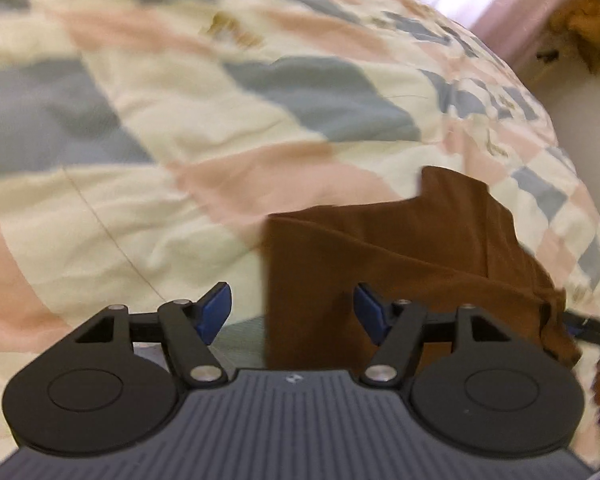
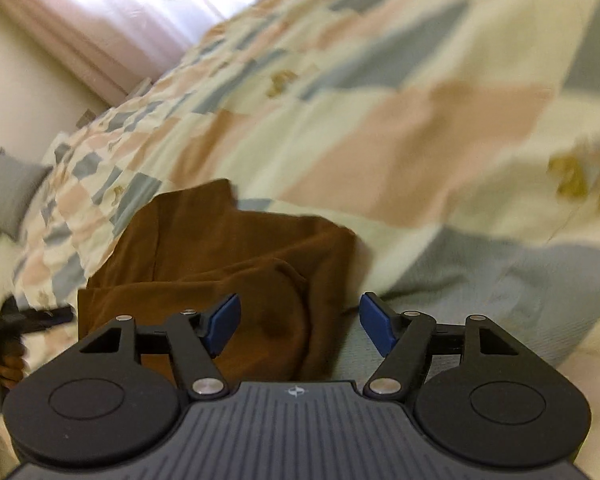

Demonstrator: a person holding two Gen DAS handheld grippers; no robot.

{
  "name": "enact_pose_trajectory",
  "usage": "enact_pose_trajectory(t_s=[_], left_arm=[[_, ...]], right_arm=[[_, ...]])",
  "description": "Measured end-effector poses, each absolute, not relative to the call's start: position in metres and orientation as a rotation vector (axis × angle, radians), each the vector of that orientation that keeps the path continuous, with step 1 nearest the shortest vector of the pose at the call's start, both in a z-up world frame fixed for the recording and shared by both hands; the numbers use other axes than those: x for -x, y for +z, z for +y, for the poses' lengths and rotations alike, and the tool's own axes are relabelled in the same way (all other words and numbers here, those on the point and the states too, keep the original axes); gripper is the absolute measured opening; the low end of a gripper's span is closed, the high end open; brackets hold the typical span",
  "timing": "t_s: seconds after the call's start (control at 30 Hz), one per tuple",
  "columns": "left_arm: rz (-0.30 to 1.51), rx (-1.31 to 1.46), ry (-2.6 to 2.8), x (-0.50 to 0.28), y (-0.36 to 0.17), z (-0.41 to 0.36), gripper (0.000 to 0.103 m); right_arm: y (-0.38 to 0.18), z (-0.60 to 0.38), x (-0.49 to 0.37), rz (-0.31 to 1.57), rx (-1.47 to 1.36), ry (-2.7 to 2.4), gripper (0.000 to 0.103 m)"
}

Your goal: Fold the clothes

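Observation:
A brown garment (image 1: 400,256) lies folded on the patchwork bedspread (image 1: 180,120). In the left wrist view it sits at the lower right, and my left gripper (image 1: 292,312) is open just above its left edge, holding nothing. In the right wrist view the same garment (image 2: 228,256) sits at the lower left, with a rounded folded edge near the blue pads (image 2: 224,324). My right gripper (image 2: 300,322) is open over the garment's right edge, holding nothing. The other gripper shows dimly at the far right of the left view (image 1: 592,324) and far left of the right view (image 2: 28,316).
The bedspread (image 2: 420,120) of cream, pink and grey patches covers the bed. A grey pillow (image 2: 8,196) lies at the left. A bright curtained window (image 2: 140,4) is behind the bed. A tan object (image 1: 592,16) stands by the wall at the upper right.

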State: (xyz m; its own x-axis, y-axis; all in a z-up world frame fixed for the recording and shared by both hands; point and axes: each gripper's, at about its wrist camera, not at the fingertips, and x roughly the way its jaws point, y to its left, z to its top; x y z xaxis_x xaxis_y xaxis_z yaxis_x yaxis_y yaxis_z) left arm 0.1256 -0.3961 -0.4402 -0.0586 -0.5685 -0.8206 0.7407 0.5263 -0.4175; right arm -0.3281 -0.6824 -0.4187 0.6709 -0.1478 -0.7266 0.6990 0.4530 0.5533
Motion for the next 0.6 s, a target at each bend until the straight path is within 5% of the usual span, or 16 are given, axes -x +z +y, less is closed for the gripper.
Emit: enact_pose_trajectory(t_s=[0.3, 0.37, 0.4, 0.43, 0.47, 0.6], left_arm=[[1.267, -0.123, -1.235, -0.137, -0.464, -0.408, 0.062], [1.248, -0.106, -1.267, -0.136, -0.462, -0.412, 0.033], [1.238, -0.101, -1.293, -0.134, -0.459, -0.414, 0.010], [1.212, -0.120, -1.326, -0.129, -0.453, -0.417, 0.007], [1.167, -0.158, -1.358, -0.123, -0.447, -0.419, 0.007], [1.138, -0.150, -1.405, -0.122, -0.424, -0.404, 0.006]], right_arm=[[-0.444, -0.699, 0.322, 0.602, -1.090, -0.467, 0.064], [-0.449, -0.703, 0.322, 0.609, -1.110, -0.454, 0.064], [-0.449, -0.703, 0.320, 0.608, -1.107, -0.458, 0.059], [-0.447, -0.703, 0.319, 0.612, -1.091, -0.472, 0.037], [-0.444, -0.703, 0.317, 0.616, -1.073, -0.486, 0.026], [-0.424, -0.692, 0.327, 0.567, -1.025, -0.509, 0.016]])
